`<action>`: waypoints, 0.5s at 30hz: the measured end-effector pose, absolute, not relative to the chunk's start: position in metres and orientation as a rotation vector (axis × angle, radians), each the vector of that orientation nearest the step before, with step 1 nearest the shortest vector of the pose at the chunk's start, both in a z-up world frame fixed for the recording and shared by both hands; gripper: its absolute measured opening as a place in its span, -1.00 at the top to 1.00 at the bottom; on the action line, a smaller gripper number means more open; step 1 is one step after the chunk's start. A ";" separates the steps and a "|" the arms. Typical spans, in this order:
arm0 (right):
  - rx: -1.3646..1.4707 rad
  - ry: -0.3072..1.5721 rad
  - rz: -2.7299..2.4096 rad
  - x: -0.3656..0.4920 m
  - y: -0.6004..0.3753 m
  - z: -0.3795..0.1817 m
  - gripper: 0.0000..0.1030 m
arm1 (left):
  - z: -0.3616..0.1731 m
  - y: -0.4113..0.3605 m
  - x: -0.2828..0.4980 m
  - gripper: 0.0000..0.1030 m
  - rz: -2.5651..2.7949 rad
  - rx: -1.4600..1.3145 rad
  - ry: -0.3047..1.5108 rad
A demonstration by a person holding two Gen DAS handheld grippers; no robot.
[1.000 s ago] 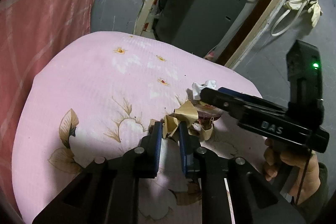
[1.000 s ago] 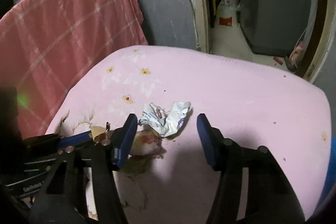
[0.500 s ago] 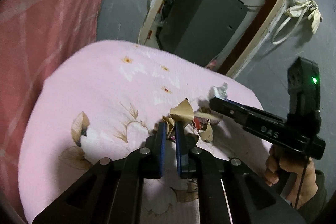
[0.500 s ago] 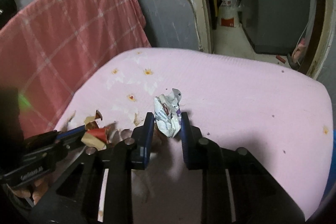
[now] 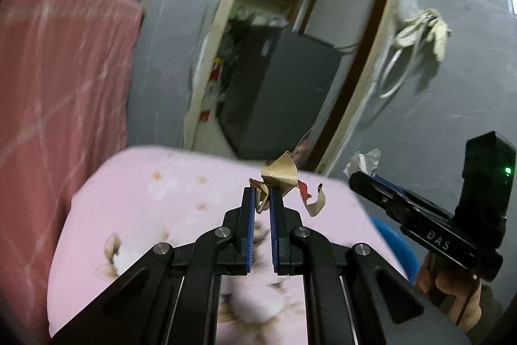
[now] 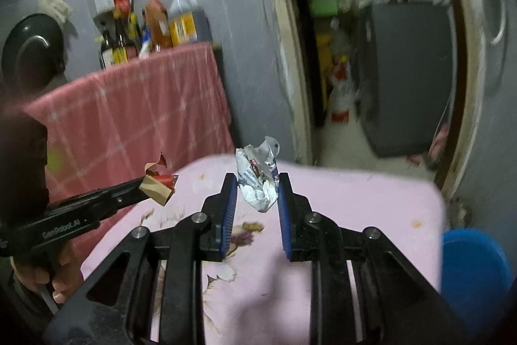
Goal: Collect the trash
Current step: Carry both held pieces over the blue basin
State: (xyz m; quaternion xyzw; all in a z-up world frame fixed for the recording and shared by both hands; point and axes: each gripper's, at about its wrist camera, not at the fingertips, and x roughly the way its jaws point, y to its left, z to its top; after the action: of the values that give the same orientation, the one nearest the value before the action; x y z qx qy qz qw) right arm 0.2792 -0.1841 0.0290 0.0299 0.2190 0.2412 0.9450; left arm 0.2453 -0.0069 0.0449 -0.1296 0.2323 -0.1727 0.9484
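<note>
The left gripper (image 5: pixel 261 194) has its blue-padded fingers (image 5: pixel 248 225) clamped on a crumpled tan and red paper scrap (image 5: pixel 279 177), which sticks up and trails to the right of the fingertips, clear of the pink flower-printed cloth surface (image 5: pixel 145 209) below it. In the right wrist view the same left gripper (image 6: pixel 142 189) reaches in from the left with the scrap (image 6: pixel 158 186) at its tip, held above the left edge of the pink surface (image 6: pixel 371 206).

The right gripper (image 6: pixel 257 188) has its blue-padded fingers (image 6: pixel 229 215) pressed on either side of a crumpled white printed wrapper (image 6: pixel 258 180); the wrapper stands up between the pads and is lifted off the pink surface. Its jaws have just been closing, and the wrapper is now pinched between them. In the left wrist view the right gripper (image 5: pixel 353 180) shows to the right of the pink surface, the wrapper (image 5: pixel 363 162) poking up at its tip, a person's hand (image 5: pixel 452 290) gripping its handle.

Left of the pink surface hangs a red checked cloth (image 6: pixel 129 118) with bottles (image 6: pixel 142 31) standing along its top. Beyond the pink surface's far edge a doorway opens onto a dark grey cabinet (image 5: pixel 278 99). A round blue object (image 6: pixel 475 270) sits just beside the surface's right edge.
</note>
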 end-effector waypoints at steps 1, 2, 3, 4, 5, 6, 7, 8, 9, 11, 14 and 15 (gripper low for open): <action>0.056 0.412 0.476 0.271 -0.191 0.038 0.52 | 0.051 -0.011 0.245 0.87 -0.359 -0.264 0.456; 0.052 0.390 0.465 0.265 -0.196 0.043 0.52 | 0.057 -0.016 0.243 0.87 -0.367 -0.265 0.441; 0.047 0.369 0.453 0.260 -0.201 0.049 0.51 | 0.063 -0.021 0.242 0.87 -0.376 -0.266 0.429; 0.041 0.342 0.436 0.251 -0.209 0.055 0.51 | 0.068 -0.025 0.241 0.87 -0.387 -0.267 0.414; 0.036 0.319 0.420 0.244 -0.214 0.060 0.51 | 0.074 -0.033 0.238 0.87 -0.398 -0.265 0.398; 0.032 0.294 0.402 0.237 -0.221 0.066 0.51 | 0.079 -0.042 0.236 0.87 -0.410 -0.259 0.383; 0.031 0.275 0.388 0.231 -0.227 0.071 0.51 | 0.083 -0.046 0.234 0.87 -0.421 -0.256 0.374; 0.031 0.259 0.374 0.225 -0.233 0.075 0.51 | 0.088 -0.052 0.231 0.87 -0.438 -0.250 0.364; 0.031 0.243 0.360 0.219 -0.240 0.079 0.50 | 0.091 -0.060 0.228 0.87 -0.451 -0.244 0.357; 0.031 0.212 0.330 0.209 -0.256 0.087 0.50 | 0.099 -0.080 0.223 0.87 -0.481 -0.228 0.337; 0.030 0.171 0.282 0.194 -0.277 0.096 0.50 | 0.109 -0.106 0.218 0.87 -0.525 -0.213 0.315; 0.031 0.159 0.263 0.190 -0.285 0.098 0.50 | 0.112 -0.118 0.217 0.87 -0.539 -0.205 0.309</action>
State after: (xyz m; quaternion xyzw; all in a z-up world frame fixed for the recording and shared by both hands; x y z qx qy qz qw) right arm 0.1900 -0.2848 0.0979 0.0156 0.0790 0.1310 0.9881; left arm 0.2173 -0.1175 0.1119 -0.1008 0.1519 -0.2648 0.9469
